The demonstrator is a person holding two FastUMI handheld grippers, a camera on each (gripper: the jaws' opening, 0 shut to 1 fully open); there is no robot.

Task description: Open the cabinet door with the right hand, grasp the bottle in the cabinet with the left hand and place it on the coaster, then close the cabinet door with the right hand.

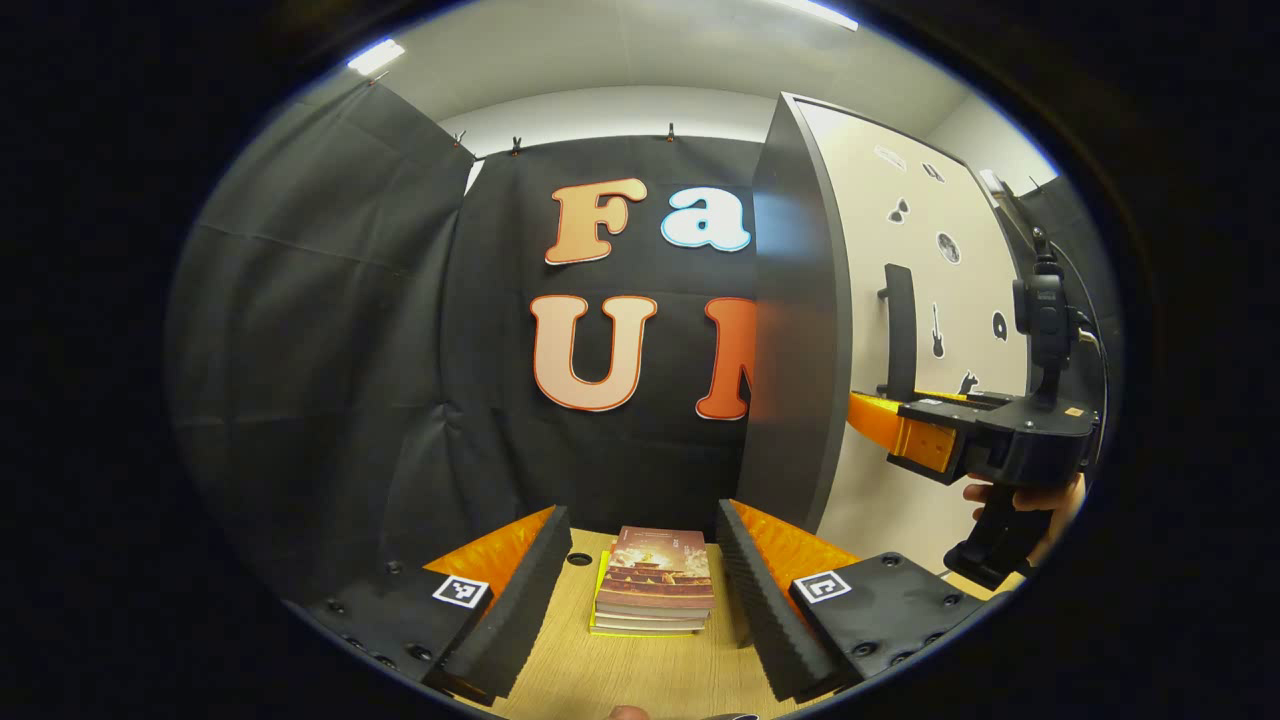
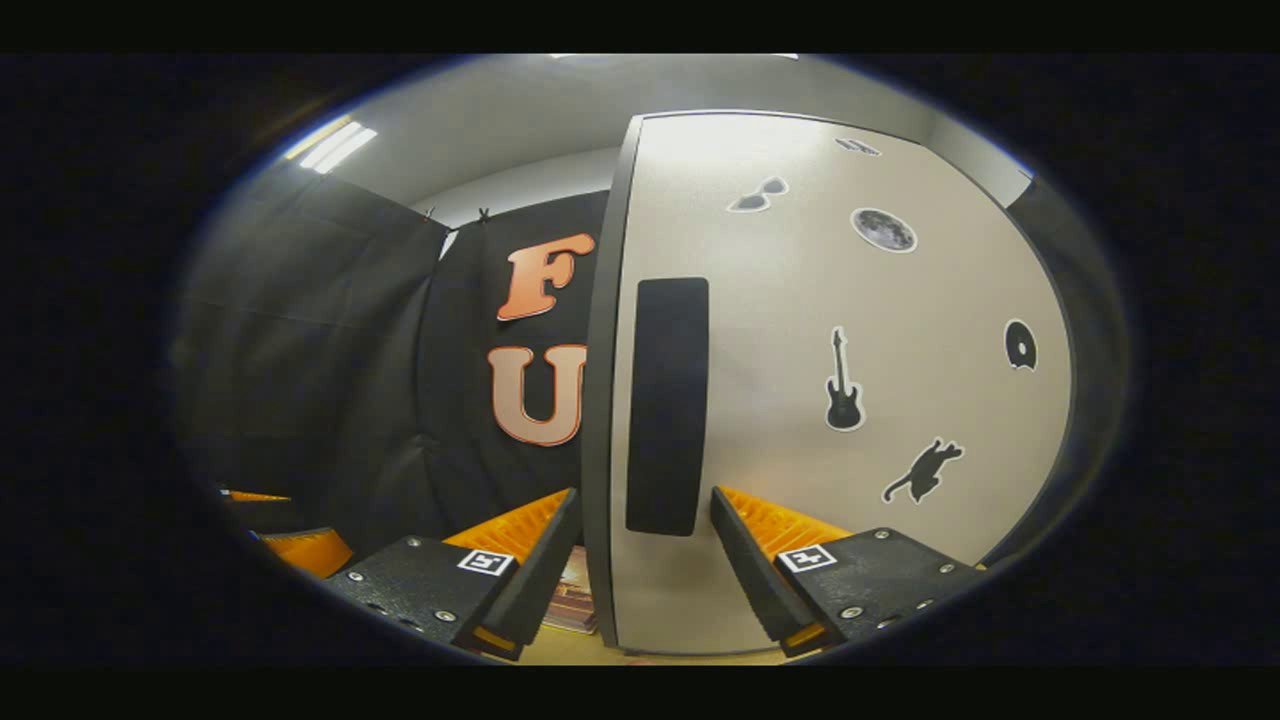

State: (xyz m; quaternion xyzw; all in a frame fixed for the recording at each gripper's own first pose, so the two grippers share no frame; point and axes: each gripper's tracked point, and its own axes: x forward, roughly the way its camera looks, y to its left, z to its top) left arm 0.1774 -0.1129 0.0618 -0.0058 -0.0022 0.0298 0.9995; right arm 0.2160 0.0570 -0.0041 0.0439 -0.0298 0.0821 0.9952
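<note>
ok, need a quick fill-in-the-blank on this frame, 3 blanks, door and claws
1. The black handle on the cabinet door stands between the two fingers of the ____ claw.
2. On the wooden table, between the left claw fingers, lies a stack of ____.
3. The door carries stickers; the one by the handle shows a ____.

Missing words: right; books; guitar

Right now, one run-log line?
stage: door closed | right tongs: open, straddling door handle | left tongs: open, idle over books | cabinet door: unopened
</note>
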